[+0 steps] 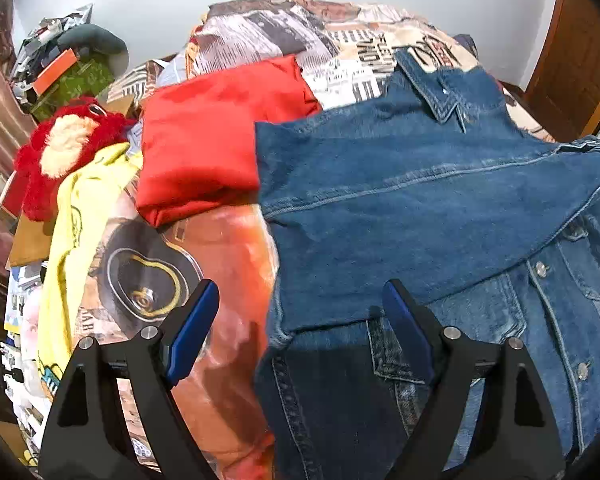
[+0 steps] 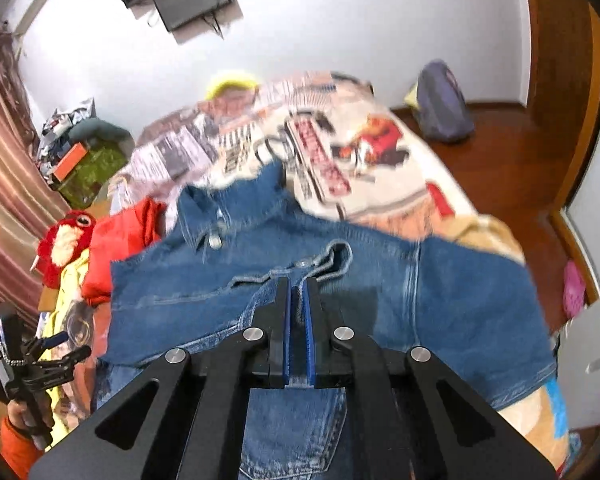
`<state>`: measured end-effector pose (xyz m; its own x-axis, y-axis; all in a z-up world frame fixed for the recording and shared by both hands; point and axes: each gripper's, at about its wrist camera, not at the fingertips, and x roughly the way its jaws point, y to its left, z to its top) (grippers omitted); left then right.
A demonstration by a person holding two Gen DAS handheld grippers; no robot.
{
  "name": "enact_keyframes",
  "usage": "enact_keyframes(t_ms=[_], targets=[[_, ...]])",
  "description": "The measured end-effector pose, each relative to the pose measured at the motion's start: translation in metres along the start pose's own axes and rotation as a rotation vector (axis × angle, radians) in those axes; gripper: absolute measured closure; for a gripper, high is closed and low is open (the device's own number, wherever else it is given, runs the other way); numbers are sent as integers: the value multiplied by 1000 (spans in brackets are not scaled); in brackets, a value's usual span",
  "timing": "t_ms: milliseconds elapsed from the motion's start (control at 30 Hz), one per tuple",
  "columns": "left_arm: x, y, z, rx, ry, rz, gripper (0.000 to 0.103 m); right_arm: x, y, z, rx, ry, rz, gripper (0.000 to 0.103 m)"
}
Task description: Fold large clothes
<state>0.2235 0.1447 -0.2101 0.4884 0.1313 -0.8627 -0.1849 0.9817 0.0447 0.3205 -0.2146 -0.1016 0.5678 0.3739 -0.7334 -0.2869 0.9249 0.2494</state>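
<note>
A blue denim jacket (image 1: 420, 200) lies spread on the bed, collar toward the far side and one sleeve folded across its body. In the right wrist view my right gripper (image 2: 298, 284) is shut on a fold of the denim jacket (image 2: 440, 300) near a cuff, and it holds the cloth raised off the bed. My left gripper (image 1: 298, 300) stands open above the jacket's left edge, one finger over the bedspread and one over denim, with nothing between its pads. The left gripper (image 2: 40, 356) also shows at the lower left of the right wrist view, held by a hand with an orange sleeve.
A folded red garment (image 1: 204, 148) lies left of the jacket, with a yellow garment (image 1: 80, 208) and a red plush toy (image 1: 60, 148) beyond it. The printed bedspread (image 1: 228, 272) covers the bed. A backpack (image 2: 444, 104) stands on the wooden floor by the door (image 2: 560, 80).
</note>
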Motion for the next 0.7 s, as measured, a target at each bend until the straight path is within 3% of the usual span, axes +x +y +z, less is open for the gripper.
enact_keyframes(t_ms=[100,167,233,400,533,667,700], targets=[[-6,2,4,-6,-17,-5,19,-15,-5,8,8,-81,-67,103],[-7,1,5,-7,-18,-15,19,-22,-17,12,22,-87,-76,103],[0,-4,5,5,1,-24,19,-21,-33,10,78,-60,-50,103],[16,-18,-4,25,52,-27,19,5,-63,-21,117,80,-94,102],[12,-34,-2,77,47,-20,19,11,-81,-45,160,144,-106,101],[-5,-50,11,131,-1,-19,19,-2,-102,-53,214,168,-95,89],[-9,-54,15,139,-15,-21,19,-5,-105,-54,224,164,-98,77]])
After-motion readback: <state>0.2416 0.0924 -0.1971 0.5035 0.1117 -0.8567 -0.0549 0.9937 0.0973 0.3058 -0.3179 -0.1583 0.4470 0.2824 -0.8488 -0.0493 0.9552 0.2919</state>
